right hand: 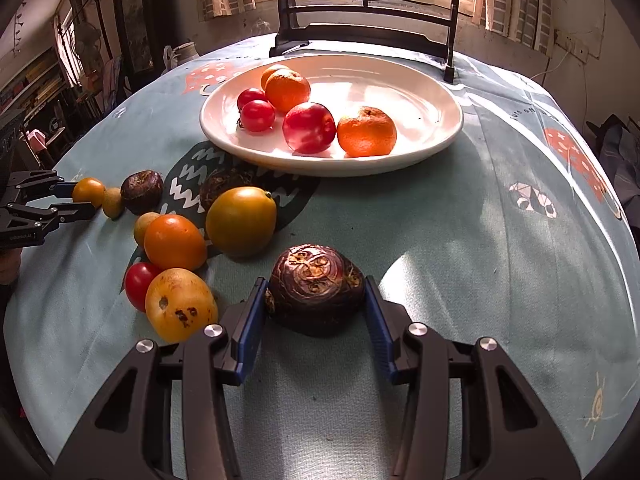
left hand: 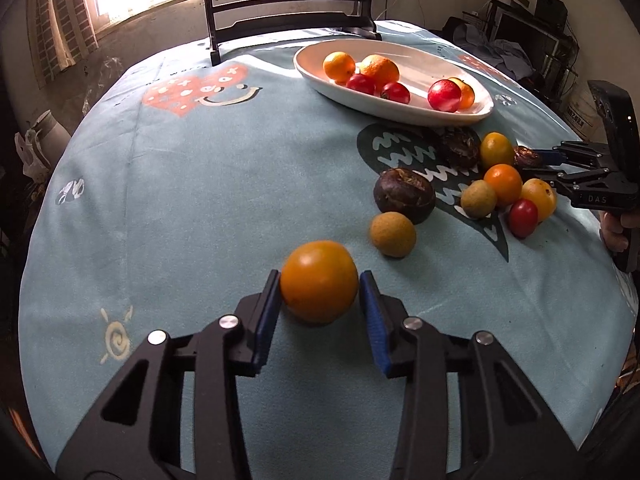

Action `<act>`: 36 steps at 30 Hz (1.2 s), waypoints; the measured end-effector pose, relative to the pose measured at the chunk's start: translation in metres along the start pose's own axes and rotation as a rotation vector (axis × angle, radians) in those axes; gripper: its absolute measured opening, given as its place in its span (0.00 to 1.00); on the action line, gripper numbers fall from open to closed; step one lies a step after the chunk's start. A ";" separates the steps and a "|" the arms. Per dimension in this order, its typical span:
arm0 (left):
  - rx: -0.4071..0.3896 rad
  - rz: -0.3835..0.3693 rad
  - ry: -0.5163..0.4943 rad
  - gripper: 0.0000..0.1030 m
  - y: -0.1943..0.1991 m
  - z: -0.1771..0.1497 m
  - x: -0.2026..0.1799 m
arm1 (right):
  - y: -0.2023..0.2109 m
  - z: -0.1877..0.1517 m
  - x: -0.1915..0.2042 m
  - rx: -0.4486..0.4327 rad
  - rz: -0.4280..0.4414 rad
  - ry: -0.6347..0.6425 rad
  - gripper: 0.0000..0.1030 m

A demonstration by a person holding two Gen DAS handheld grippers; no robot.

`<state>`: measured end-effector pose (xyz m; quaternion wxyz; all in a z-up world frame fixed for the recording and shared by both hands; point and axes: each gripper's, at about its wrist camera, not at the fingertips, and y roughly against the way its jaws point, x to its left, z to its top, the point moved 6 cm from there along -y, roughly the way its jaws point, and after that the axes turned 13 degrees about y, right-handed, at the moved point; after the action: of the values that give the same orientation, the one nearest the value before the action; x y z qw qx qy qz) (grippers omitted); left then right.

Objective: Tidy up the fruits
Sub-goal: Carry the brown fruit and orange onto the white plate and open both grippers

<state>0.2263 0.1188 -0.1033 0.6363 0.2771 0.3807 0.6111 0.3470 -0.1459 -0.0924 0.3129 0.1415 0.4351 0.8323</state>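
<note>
Left gripper (left hand: 320, 284): blue-padded jaws narrowed around a round orange-yellow tomato (left hand: 319, 281) that sits on the cloth. Left pad touches the fruit; the right pad shows a thin gap, so no firm clamp is visible.

Right gripper (right hand: 316, 292): jaws closed part way, both blue pads pressing the sides of a dark brown-purple wrinkled water chestnut (right hand: 316, 286). It rests on the light blue patterned tablecloth (right hand: 460, 240), held between the pads.

Just left of the right gripper: a yellow spotted tomato (right hand: 180, 304) touching a small red cherry tomato (right hand: 138, 282). Behind them sits an orange oval tomato (right hand: 175, 242), with a larger yellow-green tomato (right hand: 241, 220) beside it. Two more dark chestnuts lie further back, near the dark printed patch of the cloth.

Near the left gripper: a small tan round fruit (left hand: 393, 234), and just behind it a dark brown chestnut (left hand: 404, 195). The rest of the loose pile lies to the right of those.

White oval ceramic plate (right hand: 420, 92) stands beyond the pile at the far side of the table. It holds two mandarins, a red round fruit and two cherry tomatoes. A third orange fruit is partly hidden behind them.

Black wooden stand (right hand: 360, 36) with a round painted panel sits behind the plate.
</note>
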 end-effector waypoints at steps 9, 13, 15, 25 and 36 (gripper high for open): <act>-0.010 -0.033 0.085 0.36 0.000 0.008 0.010 | 0.014 0.003 -0.013 -0.064 0.111 -0.122 0.46; -0.109 0.006 0.147 0.36 0.014 0.019 0.012 | 0.021 0.004 -0.026 -0.112 0.174 -0.218 0.46; -0.161 -0.026 0.182 0.36 0.025 0.024 0.004 | 0.023 0.006 -0.028 -0.142 0.225 -0.253 0.46; -0.216 -0.124 0.310 0.36 0.008 0.118 -0.073 | 0.046 0.028 -0.059 -0.345 0.090 -0.320 0.46; -0.122 0.007 0.278 0.36 -0.064 0.151 -0.076 | -0.027 0.103 -0.089 -0.301 0.006 -0.308 0.47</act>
<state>0.3899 0.0541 -0.0602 0.5909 0.1518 0.4264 0.6678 0.4781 -0.1269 -0.0514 0.3906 0.2199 0.2526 0.8575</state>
